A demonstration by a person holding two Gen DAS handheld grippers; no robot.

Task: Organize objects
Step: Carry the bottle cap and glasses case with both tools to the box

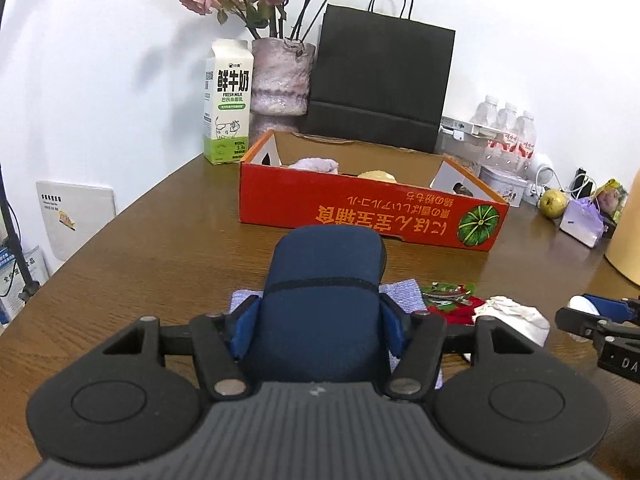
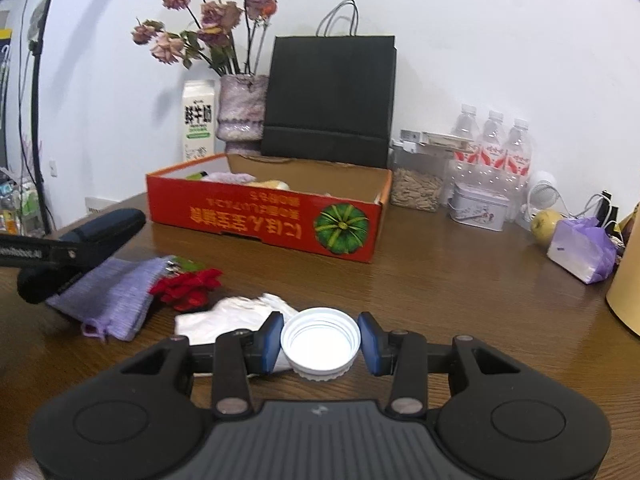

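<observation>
In the lower middle of the left wrist picture, your left tool (image 1: 320, 332) is gripping a dark blue case (image 1: 326, 280). The blue pads press on both of its sides. The case is long and rounded. Its long side runs straight away from you, up the picture, and its round far end points at the red box (image 1: 360, 204). The box sits just past it, in the middle of the picture, on the brown bench (image 1: 160, 248). The box is wide and low. Its long side runs across the picture, left to right, so the case points at its long front wall. The top of the box is open, and some soft things already lie inside.

In the lower middle of the right wrist picture, your right tool (image 2: 321, 344) is clamped on a white cap (image 2: 320, 344). The cap is round, so it has no long side. Its open side faces up and toward the camera. The red box lies farther up that picture and a bit to the left.

The case looks nearer to the box than the cap is. I think the case should go forward and up over the front wall. The wall could catch the far end if you stay low.

A purple pouch (image 2: 112, 300), a red flower (image 2: 188, 286) and a white cloth (image 2: 228, 320) lie on the bench beside the tools.
</observation>
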